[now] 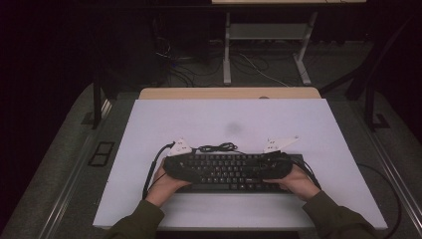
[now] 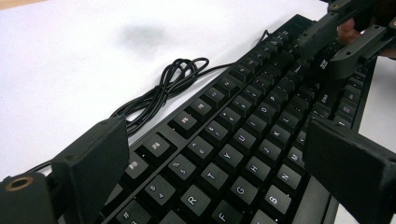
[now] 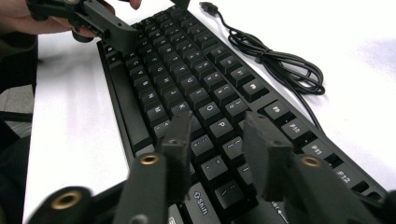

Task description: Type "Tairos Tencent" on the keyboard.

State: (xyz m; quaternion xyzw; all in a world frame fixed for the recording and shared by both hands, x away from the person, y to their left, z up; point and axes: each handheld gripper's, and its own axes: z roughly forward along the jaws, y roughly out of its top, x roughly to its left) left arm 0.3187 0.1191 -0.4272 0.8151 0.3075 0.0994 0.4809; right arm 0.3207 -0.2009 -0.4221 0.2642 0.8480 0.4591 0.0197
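Sleeves: two dark olive-green sleeves (image 1: 137, 223) enter from the near edge of the table in the high view.
Hands: the left hand (image 1: 163, 185) and right hand (image 1: 298, 183) each hold a gripper over one end of the keyboard.
Table surface: a white rectangular board (image 1: 239, 119) lies on a light wooden table top (image 1: 229, 93), whose far edge shows beyond the board.
Keyboard: a black rectangular computer keyboard with white legends (image 1: 234, 172) lies flat on the near half of the board, long side across the table.
Left gripper: the left gripper (image 2: 215, 156), black with two broad jaws, is over the left end of the keyboard. Its jaws stand wide apart, released, with the letter rows between them and nothing gripped.
Right gripper: the right gripper (image 3: 217, 140), black with two jaws, is over the right end of the keyboard, above the keys near P. Its jaws stand apart with a narrow gap; no key is clamped between them. Whether the tips touch the keys cannot be told.
Gripper plates: a pale grey three-cornered plate sits on each gripper.
Cable: a thin black keyboard cable (image 1: 217, 147) lies bundled in loops on the board just beyond the far edge of the keyboard, its plug (image 3: 207, 6) loose on the board.
Background: a metal table frame (image 1: 268, 45) and floor cables stand well beyond.
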